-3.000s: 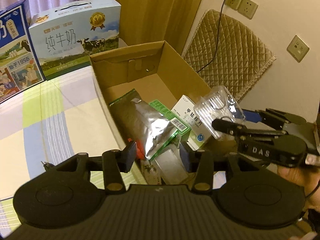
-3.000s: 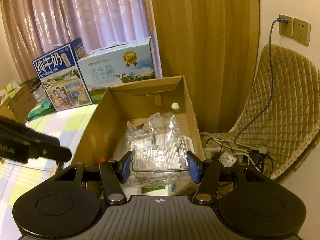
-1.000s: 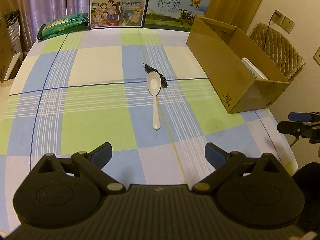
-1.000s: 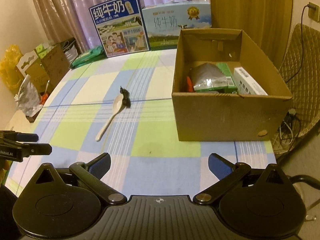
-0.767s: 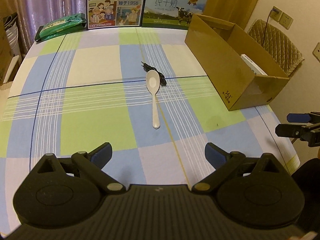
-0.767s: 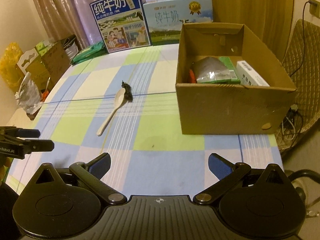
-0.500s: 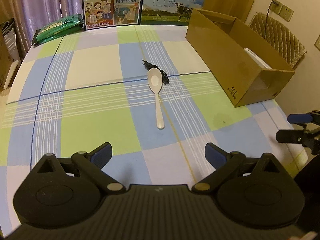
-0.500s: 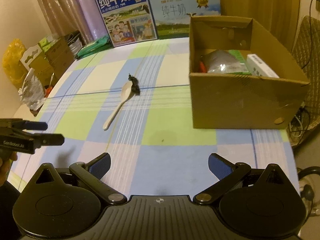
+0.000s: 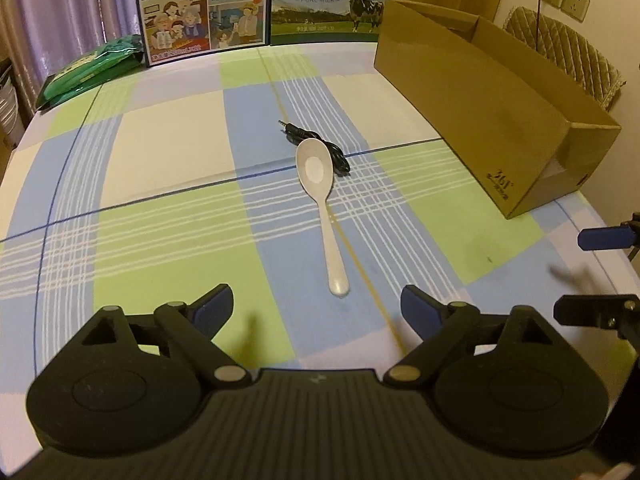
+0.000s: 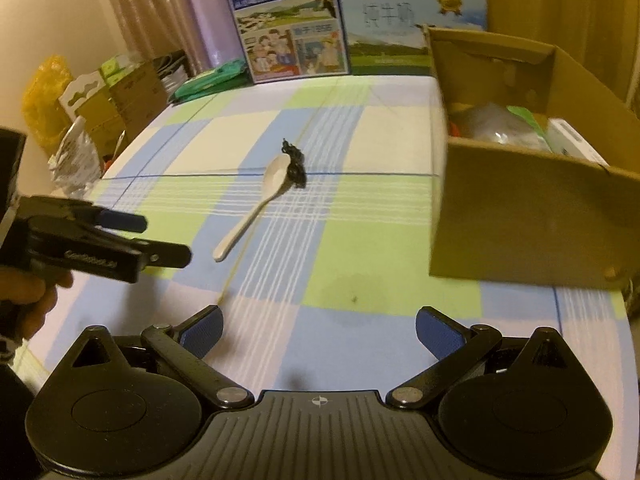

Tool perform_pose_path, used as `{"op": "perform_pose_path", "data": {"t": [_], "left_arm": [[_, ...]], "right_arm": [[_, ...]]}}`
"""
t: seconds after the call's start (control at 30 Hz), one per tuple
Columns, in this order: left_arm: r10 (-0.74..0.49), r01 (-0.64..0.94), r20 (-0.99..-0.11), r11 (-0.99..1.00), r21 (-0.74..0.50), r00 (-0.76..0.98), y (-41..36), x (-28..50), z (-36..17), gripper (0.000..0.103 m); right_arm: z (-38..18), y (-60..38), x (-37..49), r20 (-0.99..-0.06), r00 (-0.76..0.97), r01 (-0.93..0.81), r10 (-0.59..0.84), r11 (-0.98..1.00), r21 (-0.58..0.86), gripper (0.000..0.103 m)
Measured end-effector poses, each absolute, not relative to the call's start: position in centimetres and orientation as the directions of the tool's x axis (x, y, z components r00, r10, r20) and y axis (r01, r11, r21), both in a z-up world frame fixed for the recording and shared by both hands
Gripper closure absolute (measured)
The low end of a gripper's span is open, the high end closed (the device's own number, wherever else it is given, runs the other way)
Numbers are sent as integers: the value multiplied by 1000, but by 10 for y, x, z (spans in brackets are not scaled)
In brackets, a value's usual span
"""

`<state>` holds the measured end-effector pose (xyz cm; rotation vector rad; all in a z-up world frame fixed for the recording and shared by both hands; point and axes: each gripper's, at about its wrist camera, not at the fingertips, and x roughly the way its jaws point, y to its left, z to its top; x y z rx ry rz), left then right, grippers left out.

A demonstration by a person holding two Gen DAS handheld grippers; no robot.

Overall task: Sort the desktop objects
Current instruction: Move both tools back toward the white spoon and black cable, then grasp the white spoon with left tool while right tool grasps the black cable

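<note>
Checked cloth in blue, green and cream covers the table beneath two hand-held claws, both spread wide and holding nothing. Far ahead and to the left of the left gripper, a green packet lies at the table's back edge, with two milk cartons standing beside it. Straight ahead of that claw, just beyond its blue-padded fingertips, a white spoon lies with its handle end nearest and its bowl farthest; a coiled black audio cable touches the bowl's far side. Ahead and to the right stands an open cardboard box at the table's right edge.

From the right gripper, a hand grips the left claw at the left, hovering above the cloth. The spoon and cable lie ahead and slightly left, well apart from the fingers. Ahead and to the right, the box holds a silvery pouch, a green packet and a white carton, blurred in this view.
</note>
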<state>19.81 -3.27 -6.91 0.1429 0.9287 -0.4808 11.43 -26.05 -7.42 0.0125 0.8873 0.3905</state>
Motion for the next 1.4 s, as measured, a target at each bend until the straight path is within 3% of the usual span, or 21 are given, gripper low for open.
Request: {"op": "perform_pose_path", "data": {"t": [0.07, 0.13, 0.2, 0.3, 0.53, 0.7, 0.87, 1.07, 1.2, 1.3, 1.4], "left_arm": [[-343, 454, -795, 886, -97, 500, -34, 207, -75, 22], [-355, 451, -792, 885, -114, 497, -36, 215, -80, 29], [-369, 449, -785, 884, -130, 498, -38, 222, -84, 35], [-395, 468, -780, 871, -149, 485, -44, 231, -90, 49], [-381, 531, -787, 844, -81, 485, -63, 239, -104, 80], [-380, 528, -788, 845, -82, 484, -66, 243, -108, 93], [-348, 495, -801, 866, -76, 486, -54, 247, -107, 95], [-258, 396, -811, 918, -36, 526, -22, 257, -106, 95], [-265, 377, -806, 925, -56, 529, -11, 263, -104, 95], [-269, 364, -794, 929, -64, 545, -8, 270, -103, 93], [-277, 354, -784, 932, -79, 555, -6, 282, -104, 83]], "right_arm": [[-79, -257, 119, -750, 572, -335, 332, 929, 156, 3], [-85, -254, 124, -749, 572, -341, 333, 928, 152, 11], [-93, -251, 131, -753, 564, -346, 338, 925, 156, 26], [-103, -244, 139, -764, 549, -366, 339, 919, 145, 40], [-117, -235, 153, -760, 552, -373, 342, 917, 142, 43], [-122, -230, 161, -755, 555, -379, 349, 914, 144, 49], [-122, -225, 165, -752, 554, -384, 357, 911, 149, 54], [-119, -222, 172, -744, 564, -392, 360, 909, 142, 54], [-117, -218, 182, -737, 567, -394, 367, 907, 148, 54], [-116, -212, 193, -729, 575, -406, 372, 903, 141, 54], [-119, -205, 207, -728, 580, -417, 367, 901, 122, 53]]}}
